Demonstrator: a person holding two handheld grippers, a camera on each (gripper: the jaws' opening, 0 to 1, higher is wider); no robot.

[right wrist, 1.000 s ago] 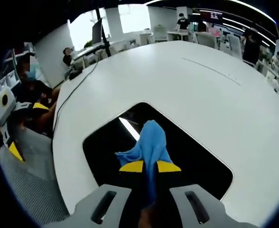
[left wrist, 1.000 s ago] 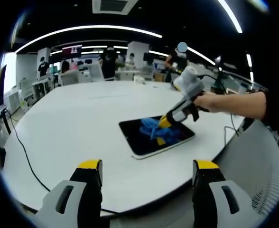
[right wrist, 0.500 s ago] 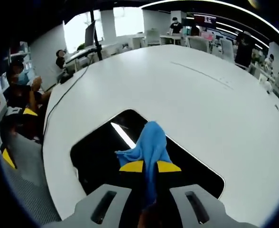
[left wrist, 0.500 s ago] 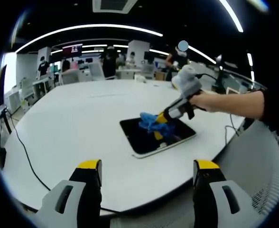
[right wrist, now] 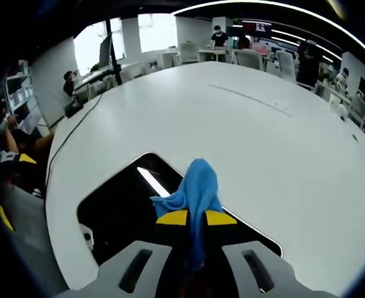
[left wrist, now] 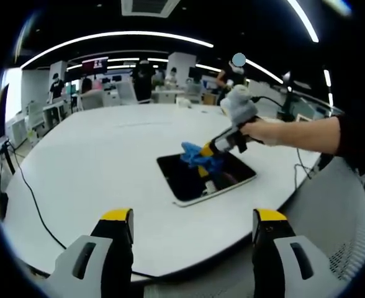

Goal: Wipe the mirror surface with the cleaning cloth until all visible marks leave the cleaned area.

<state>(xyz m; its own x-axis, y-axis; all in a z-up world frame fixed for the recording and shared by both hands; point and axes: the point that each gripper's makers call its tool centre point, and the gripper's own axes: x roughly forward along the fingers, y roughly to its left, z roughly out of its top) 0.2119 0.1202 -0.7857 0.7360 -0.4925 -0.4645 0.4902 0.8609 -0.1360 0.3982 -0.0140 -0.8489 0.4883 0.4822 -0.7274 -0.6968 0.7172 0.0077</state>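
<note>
The right gripper is clamped on the blue cloth, pressing it onto the far part of the mirror, which lies flat on the white table. The left gripper hangs spread and empty at the table's near edge.

We see the mirror lying flat on the white counter — a dark rectangular pane with rounded corners and a thin pale rim, set near the counter's rounded edge. Its glass reflects a bright ceiling strip. The cleaning cloth is blue and bunched into a crumpled peak, pinched between the yellow tips of the right tool and resting on the glass close to the mirror's far edge.
</note>
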